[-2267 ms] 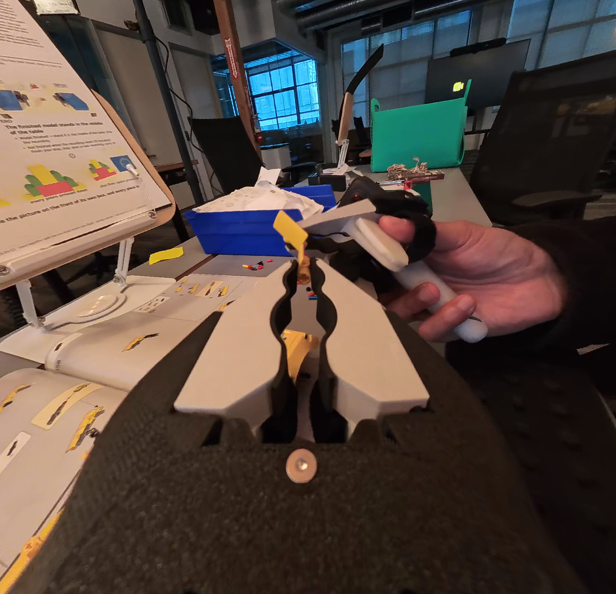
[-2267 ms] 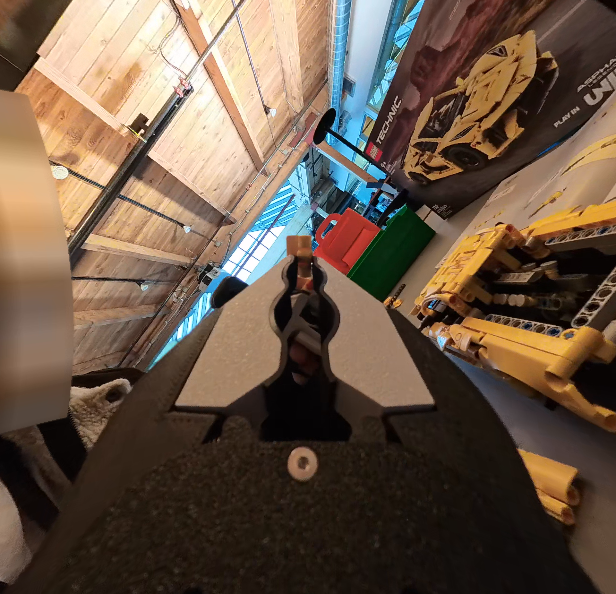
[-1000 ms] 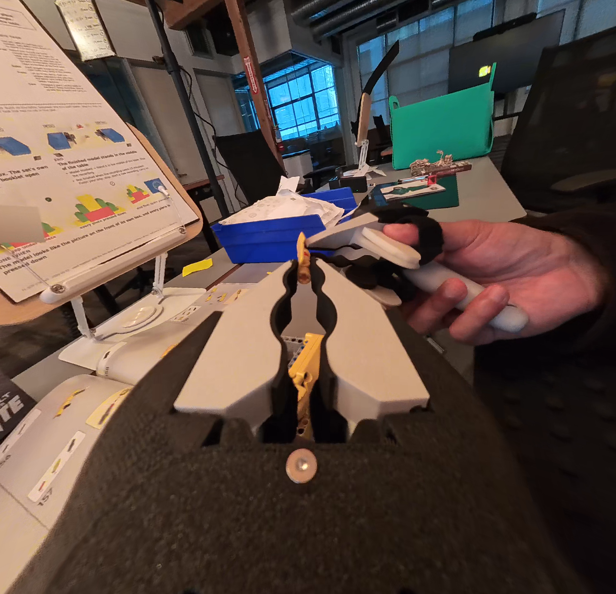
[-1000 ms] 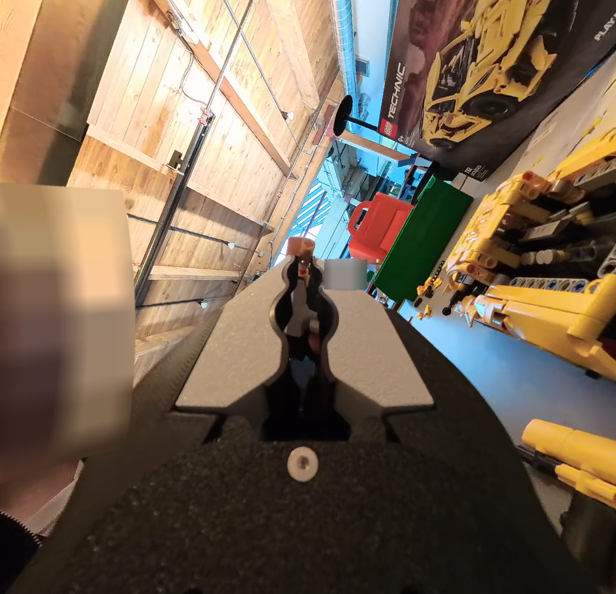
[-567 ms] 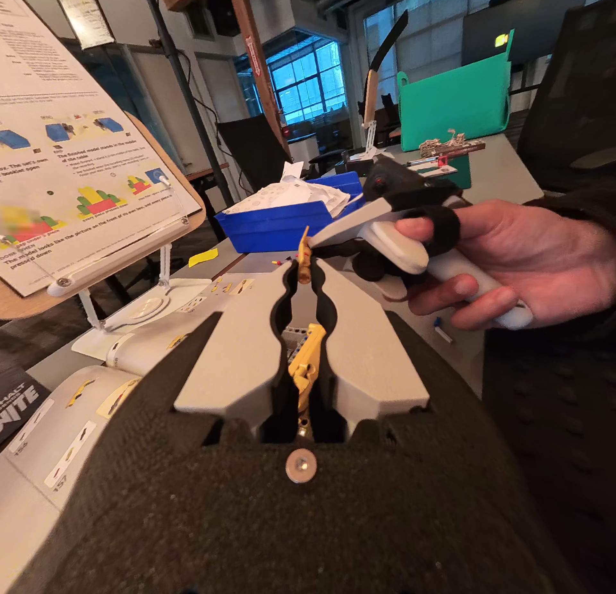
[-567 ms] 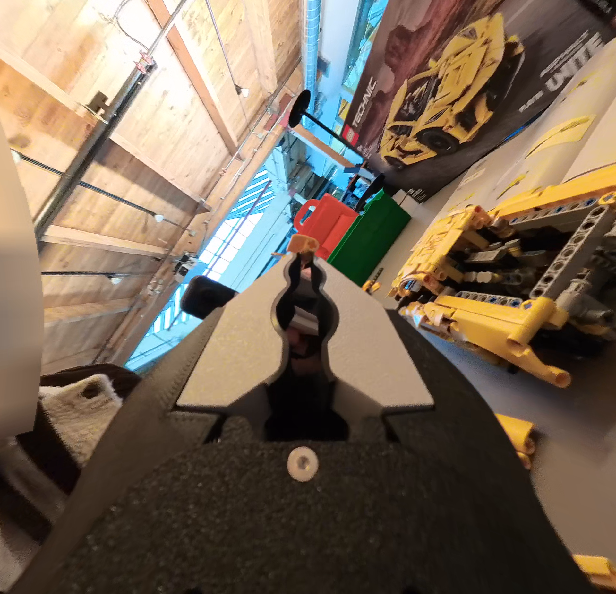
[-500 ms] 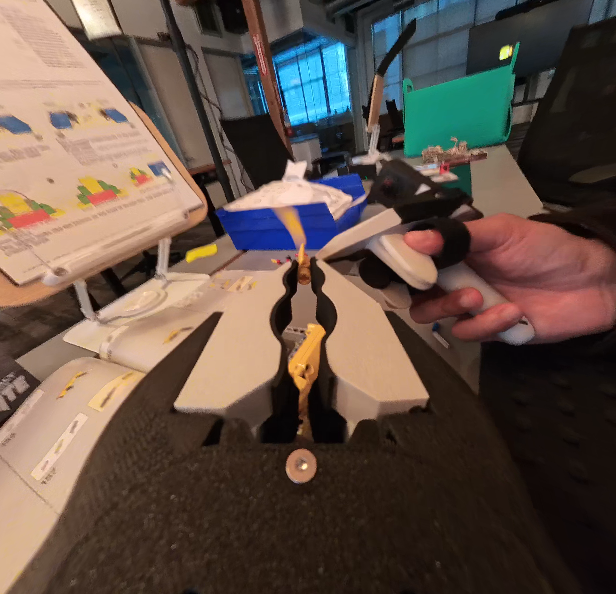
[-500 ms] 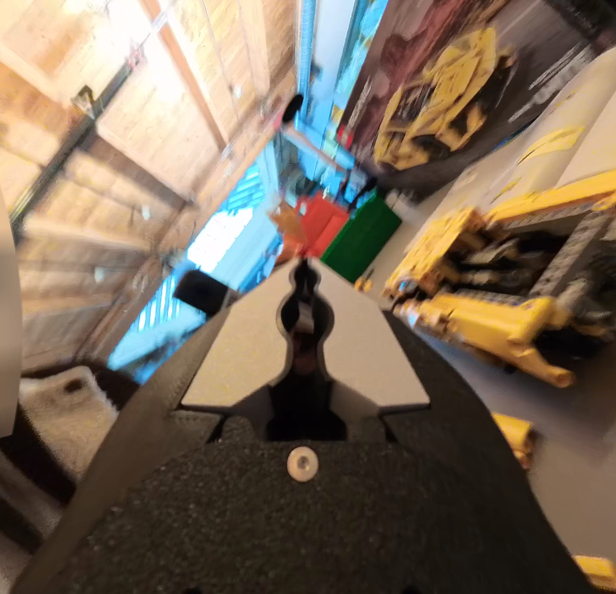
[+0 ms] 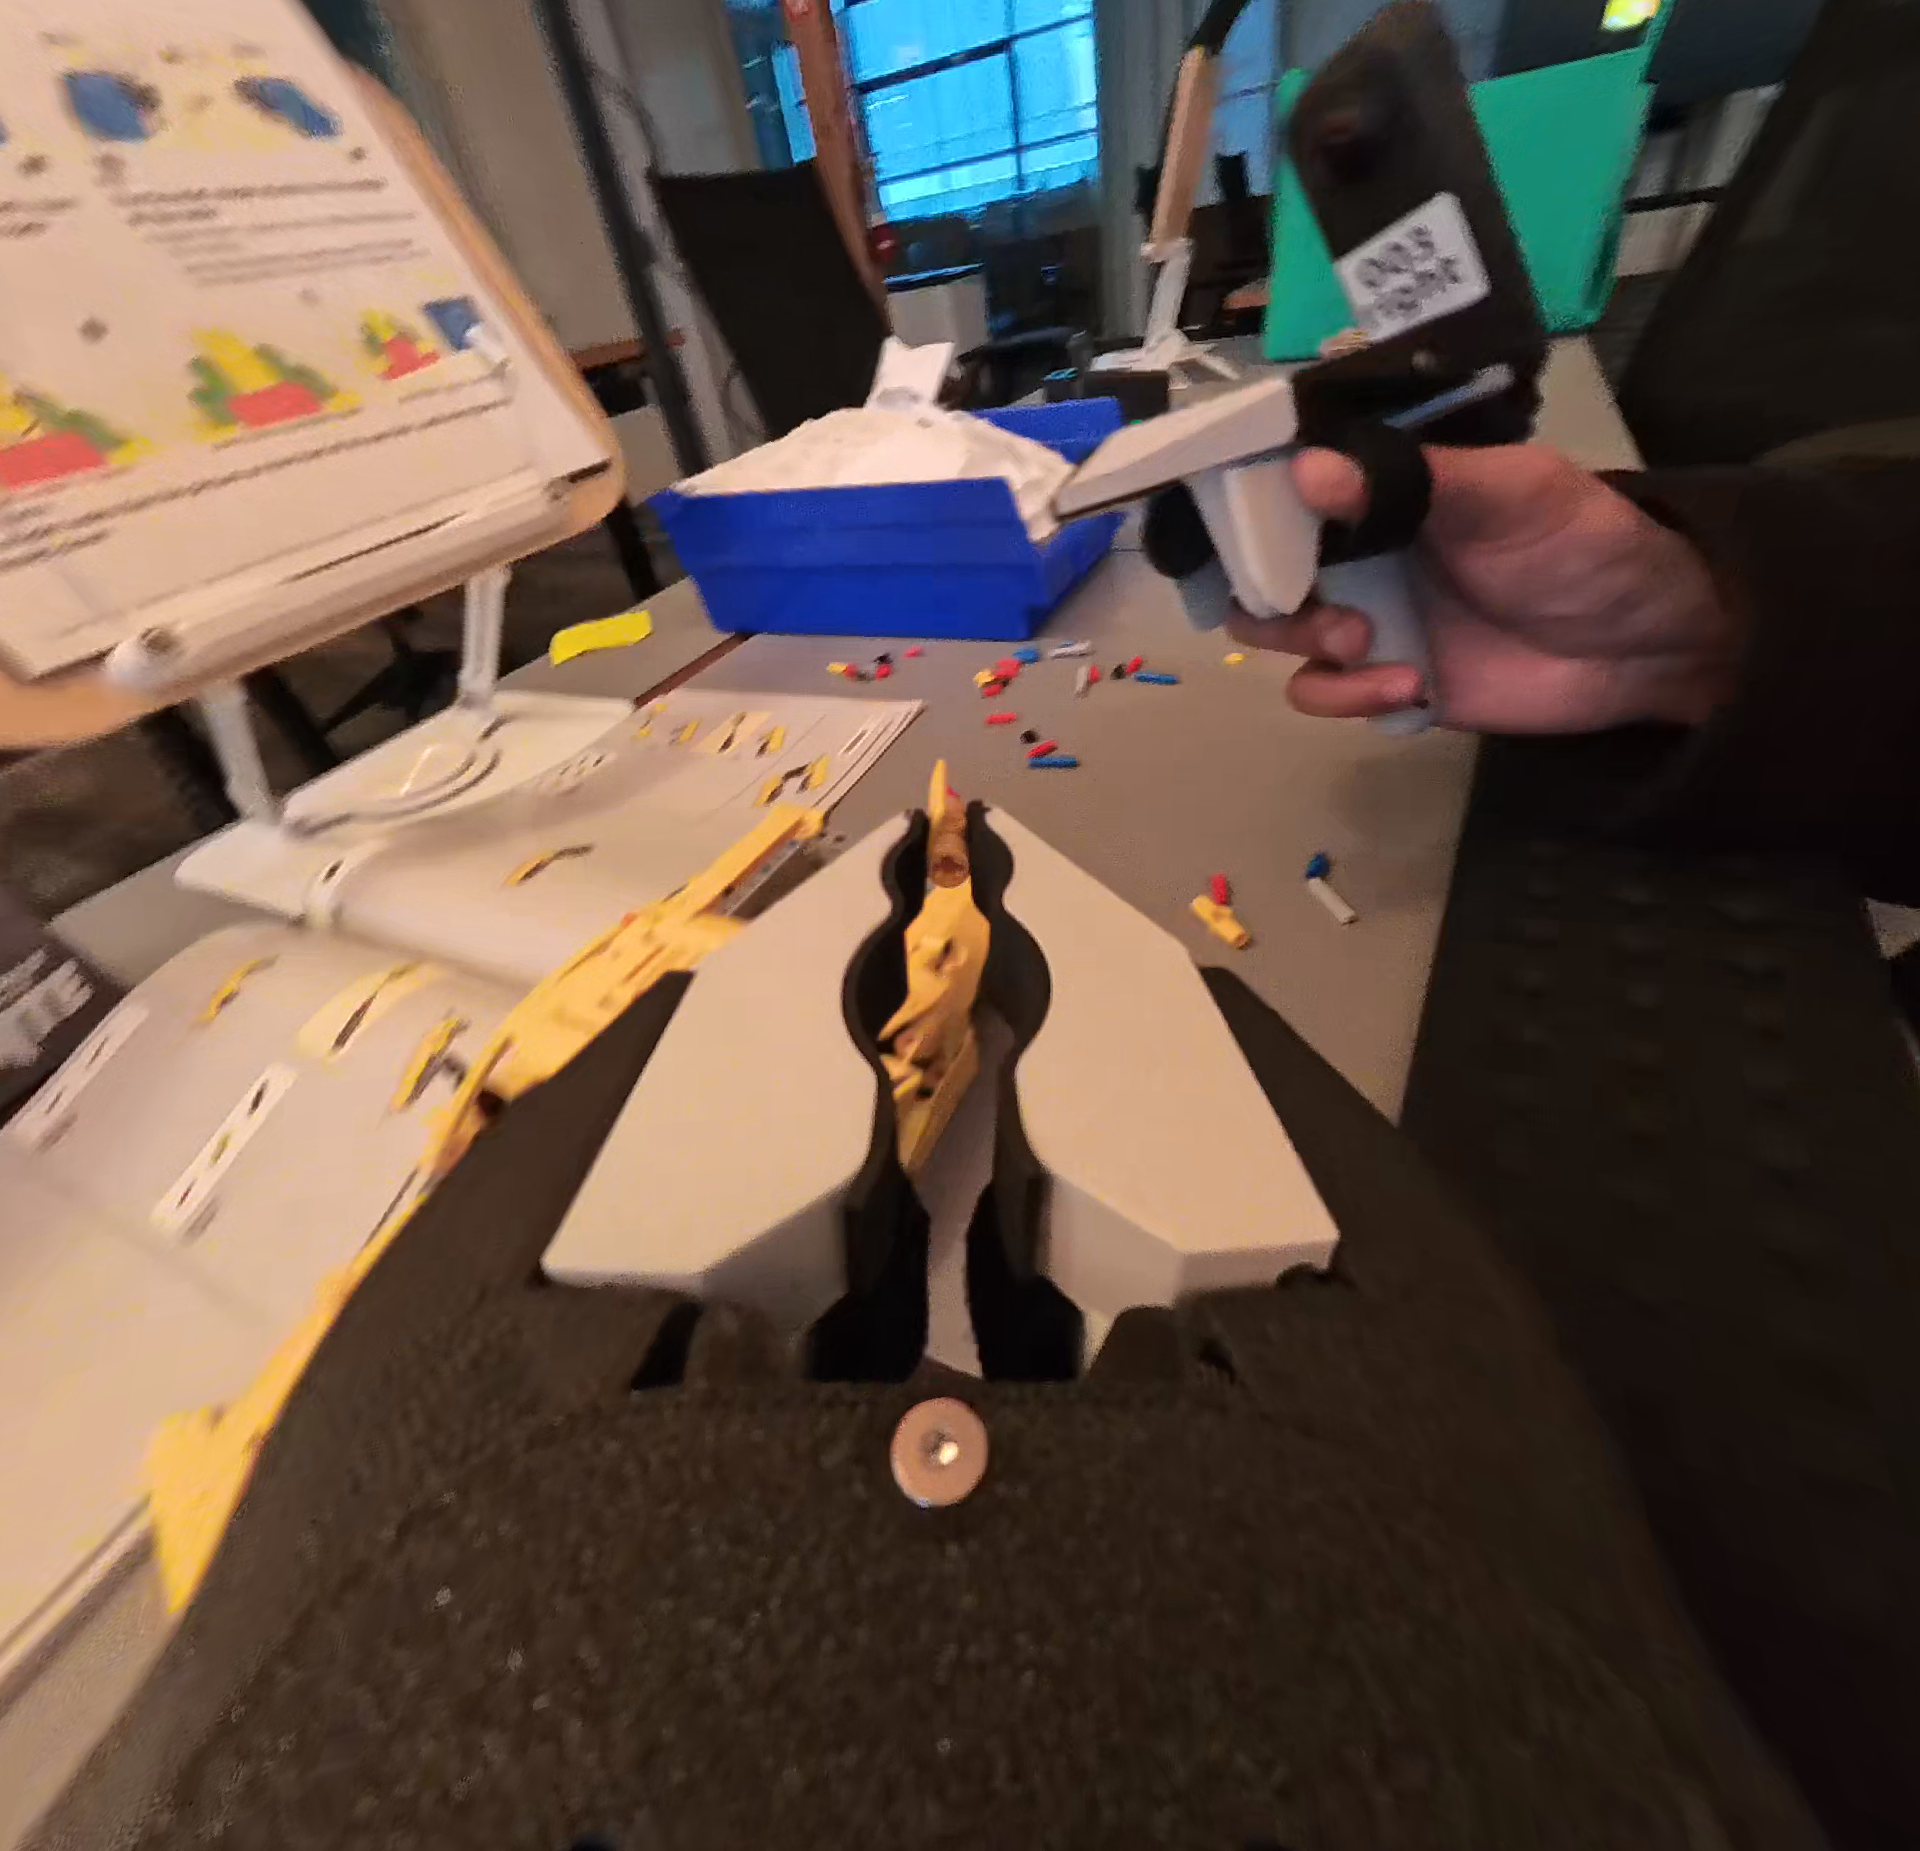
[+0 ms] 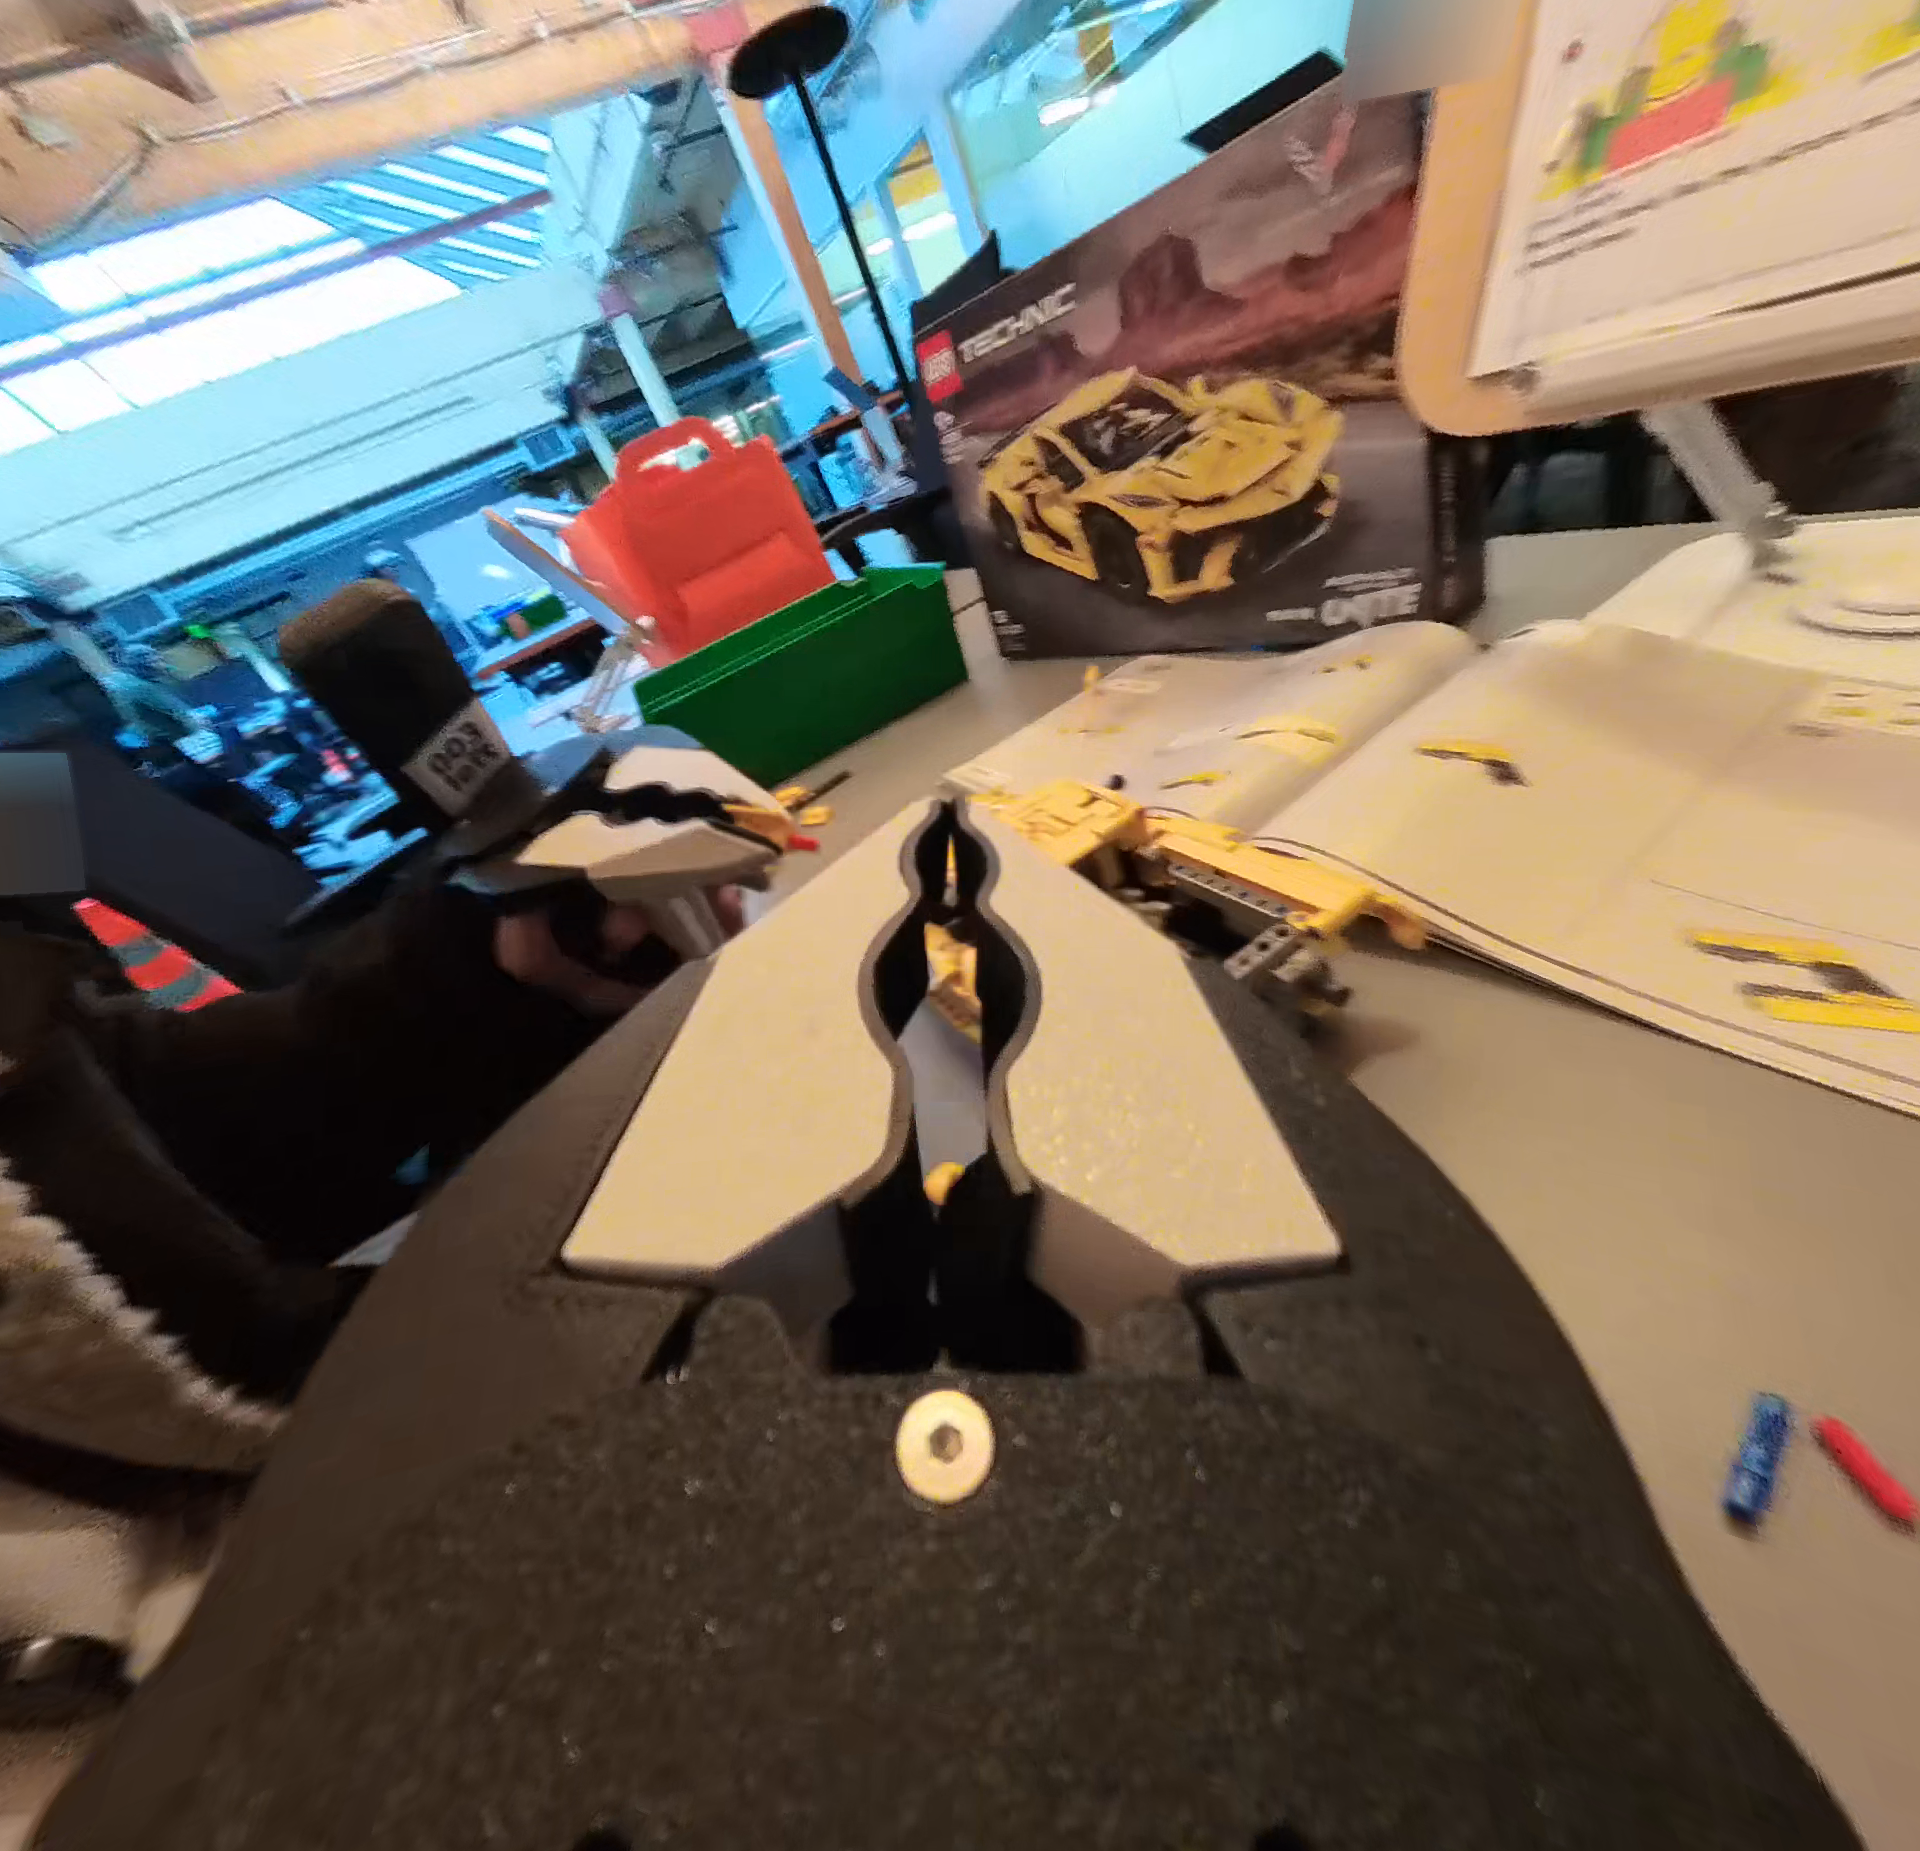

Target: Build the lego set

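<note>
My left gripper (image 9: 945, 835) is shut on a small yellow piece with a tan pin (image 9: 943, 861), held just above the table over the yellow car model (image 9: 644, 949). It also shows in the right wrist view (image 10: 774, 845), held by a hand, with the yellow piece at its tips. My right gripper (image 10: 948, 825) is shut, and no piece shows between its tips. In the left wrist view it is held by a hand at the upper right (image 9: 1070, 497), well apart from the left one. The model (image 10: 1195, 856) lies on the open instruction booklet (image 10: 1558, 814).
A blue bin (image 9: 862, 554) with white bags stands at the back. Loose small pins (image 9: 1039, 679) lie scattered on the grey table; a blue pin (image 10: 1756, 1453) and a red pin (image 10: 1865, 1469) lie near my right gripper. The set's box (image 10: 1195, 471), a green bin (image 10: 800, 669) and a document stand (image 9: 208, 295) ring the work area. My right fingertips sit around 11 cm from my left ones.
The two grippers were tip to tip and have come apart. The right one swung away up and right, and its small tan piece no longer shows. The left one dropped toward the model.
</note>
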Motion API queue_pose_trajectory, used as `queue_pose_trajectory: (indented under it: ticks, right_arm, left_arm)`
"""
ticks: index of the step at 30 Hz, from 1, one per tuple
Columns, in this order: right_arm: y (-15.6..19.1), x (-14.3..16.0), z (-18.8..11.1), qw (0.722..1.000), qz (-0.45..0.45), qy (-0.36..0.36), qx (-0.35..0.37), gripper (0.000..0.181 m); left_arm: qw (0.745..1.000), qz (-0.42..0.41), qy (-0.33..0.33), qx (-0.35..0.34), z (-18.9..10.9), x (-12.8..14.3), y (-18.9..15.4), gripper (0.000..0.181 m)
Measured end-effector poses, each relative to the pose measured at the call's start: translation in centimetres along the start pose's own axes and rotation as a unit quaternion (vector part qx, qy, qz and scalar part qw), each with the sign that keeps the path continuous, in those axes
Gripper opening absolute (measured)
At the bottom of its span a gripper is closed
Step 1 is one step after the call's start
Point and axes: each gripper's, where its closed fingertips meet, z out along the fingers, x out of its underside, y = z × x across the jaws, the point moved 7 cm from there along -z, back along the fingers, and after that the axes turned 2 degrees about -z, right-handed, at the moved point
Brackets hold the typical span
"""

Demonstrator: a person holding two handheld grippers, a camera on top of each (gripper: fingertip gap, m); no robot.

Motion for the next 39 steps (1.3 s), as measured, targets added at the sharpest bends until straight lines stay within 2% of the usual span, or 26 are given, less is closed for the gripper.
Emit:
queue_pose_trajectory:
  ticks: [2, 4, 8, 16, 19, 21, 22, 26, 29, 33, 39]
  right_arm:
    - [-0.3, 0.4, -0.1, 0.999, 0.012, -0.029, -0.003, 0.0]
    - [0.0, 0.5, 0.2, 0.999, 0.024, -0.024, -0.021, 0.004]
    - [0.0, 0.6, 0.1, 1.0, -0.008, -0.021, 0.002, 0.003]
    - [-1.0, 0.9, -0.1, 0.998, 0.056, -0.027, -0.003, 0.003]
    - [-1.0, 1.0, 0.0, 0.998, 0.054, -0.021, -0.001, 0.003]
    - [-0.9, 1.1, 0.1, 0.999, 0.047, -0.016, 0.002, 0.003]
    - [-0.8, 1.1, 0.2, 0.999, 0.044, -0.013, 0.003, 0.003]
    - [-0.6, 1.3, 0.4, 0.999, 0.035, -0.001, 0.0, 0.003]
    - [-0.3, 1.2, 0.3, 1.0, 0.027, 0.0, -0.002, 0.003]
    - [-0.1, 1.4, 0.4, 1.0, 0.025, 0.006, -0.009, 0.003]
    - [0.0, 1.6, 0.5, 0.999, 0.036, 0.01, -0.02, 0.004]
  left_arm:
    - [0.999, -0.032, -0.005, -0.02, -1.2, 0.4, 1.0, 0.007]
    - [0.997, -0.068, -0.016, -0.029, -1.9, 0.4, 1.9, 0.007]
    - [0.993, -0.114, -0.031, -0.016, -2.0, 0.3, 2.4, 0.007]
    - [0.992, -0.122, -0.021, -0.007, -1.9, 0.6, 2.3, 0.007]
    - [0.991, -0.131, -0.016, 0.002, -1.8, 0.8, 2.3, 0.007]
    - [0.988, -0.15, 0.015, 0.045, -1.2, 1.5, 1.5, 0.007]
    - [0.985, -0.15, 0.052, 0.062, -0.7, 2.2, 1.0, 0.007]
    - [0.975, -0.054, 0.202, 0.076, 0.8, 5.5, -1.1, 0.007]
    - [0.958, -0.05, 0.267, 0.094, 1.2, 7.1, -1.7, 0.007]
    - [0.947, -0.035, 0.305, 0.097, 1.0, 8.0, -1.9, 0.007]
    - [0.944, -0.018, 0.314, 0.1, 0.5, 8.0, -1.8, 0.017]
